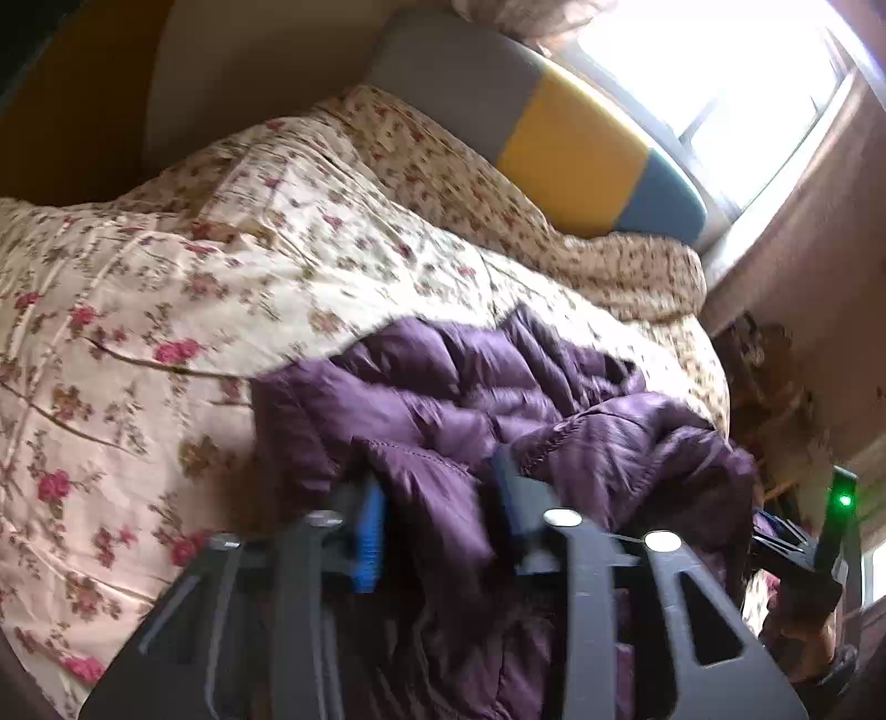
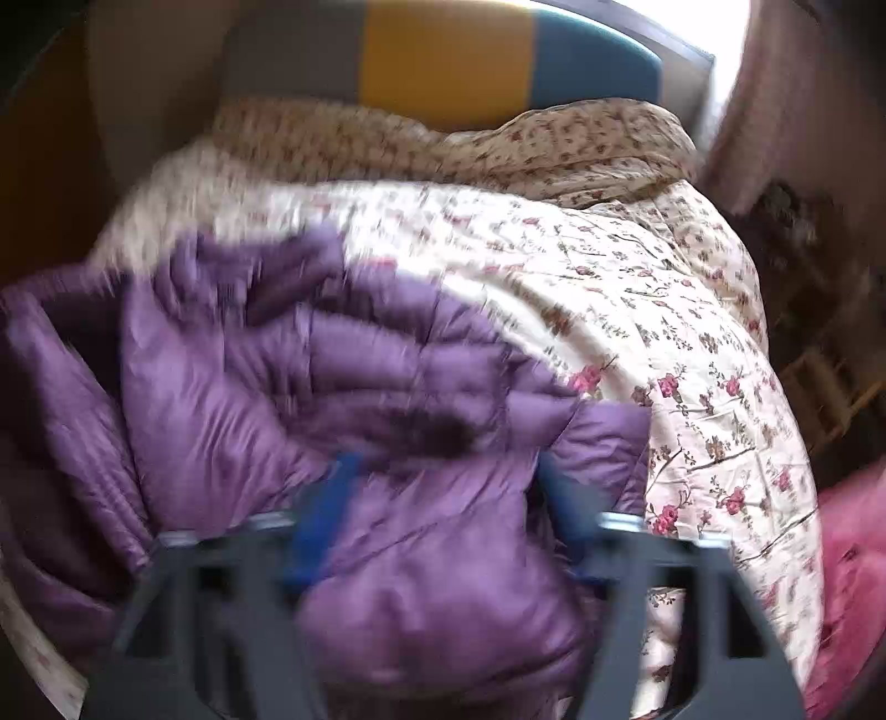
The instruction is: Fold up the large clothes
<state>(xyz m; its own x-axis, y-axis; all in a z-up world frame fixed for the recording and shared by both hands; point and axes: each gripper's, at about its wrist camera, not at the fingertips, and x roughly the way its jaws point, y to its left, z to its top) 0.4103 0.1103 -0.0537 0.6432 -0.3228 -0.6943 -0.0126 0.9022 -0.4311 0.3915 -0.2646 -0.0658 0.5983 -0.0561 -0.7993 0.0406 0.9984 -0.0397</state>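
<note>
Purple jacket point(image 1: 476, 399) lies bunched on the floral quilt point(image 1: 166, 288) of the bed, near its edge. Left gripper point(image 1: 443, 520): fingers partly apart, a jacket fold between them, pads not visibly pressing. Right gripper point(image 2: 443, 498): fingers spread wide, jacket fabric bulging between them, not pinched. Frames blurred. Striped headboard point(image 2: 443, 50) behind the quilt.

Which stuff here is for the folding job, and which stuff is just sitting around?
For the job:
- purple puffy jacket
- left gripper, jacket fabric between its parted fingers
- right gripper, spread wide around the jacket

Just there:
- flowery bedspread, under the jacket
- grey, yellow and blue headboard
- window
- pink cloth beside the bed
</note>
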